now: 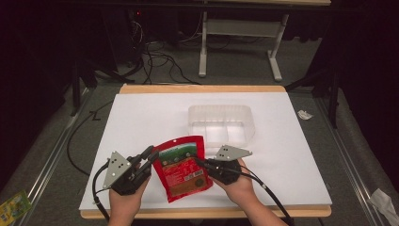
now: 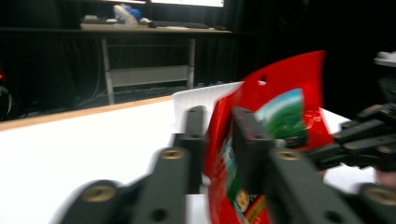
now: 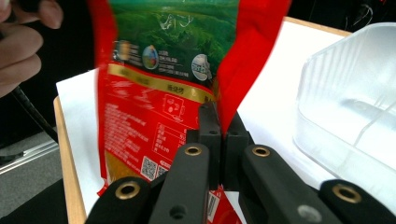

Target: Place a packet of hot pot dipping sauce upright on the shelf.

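Observation:
A red snack pouch [image 1: 182, 167] with a green picture near its top is held up over the front of the white board [image 1: 141, 122]. My left gripper [image 1: 149, 156] is shut on the pouch's left edge; in the left gripper view the pouch [image 2: 275, 116] runs between my black jaws. My right gripper [image 1: 201, 164] is shut on its right edge, and in the right gripper view the pouch [image 3: 154, 93] stands upright, pinched between the jaws, with my right gripper [image 3: 218, 122] closed on its edge. A clear plastic container [image 1: 221, 123] sits just behind the pouch.
The container [image 3: 355, 102] lies close on the right in the right gripper view. Cables [image 1: 155, 61] and a table frame [image 1: 240, 42] stand on the floor beyond the board. A crumpled paper [image 1: 305, 114] lies right of the board, a green packet [image 1: 14, 206] at the bottom left.

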The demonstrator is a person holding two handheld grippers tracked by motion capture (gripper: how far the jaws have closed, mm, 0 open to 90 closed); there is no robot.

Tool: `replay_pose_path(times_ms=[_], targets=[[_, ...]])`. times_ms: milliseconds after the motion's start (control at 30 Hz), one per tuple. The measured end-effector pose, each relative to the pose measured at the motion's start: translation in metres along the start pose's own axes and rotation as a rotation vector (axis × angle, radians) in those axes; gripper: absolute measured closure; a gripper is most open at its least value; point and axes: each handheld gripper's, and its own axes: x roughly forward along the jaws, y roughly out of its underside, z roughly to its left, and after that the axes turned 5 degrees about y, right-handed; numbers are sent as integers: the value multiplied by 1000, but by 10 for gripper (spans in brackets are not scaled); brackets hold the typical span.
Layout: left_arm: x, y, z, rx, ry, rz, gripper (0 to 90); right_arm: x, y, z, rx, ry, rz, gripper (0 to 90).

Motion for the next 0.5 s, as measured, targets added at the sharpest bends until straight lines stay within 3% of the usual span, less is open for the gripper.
replay_pose_path(times_ms=[67,100,233,367,400,433,500], targets=[[2,7,4,-33,-53,28,517,0,0,1,-10,7,1,900],[3,10,6,-54,-55,42,421,0,0,2,-13,12,4,900],[18,33,15,-180,18,188,300,-1,1,1,-16,12,2,900],[29,47,19,-282,124,261,336,-2,1,2,-15,12,-1,900],[29,47,19,-282,124,261,378,-2,1,2,-12,10,-2,900],[31,48,17,-292,180,276,458,-3,2,3,-8,11,-4,900],[30,47,15,-295,194,263,577,-4,2,2,-6,10,-4,900]])
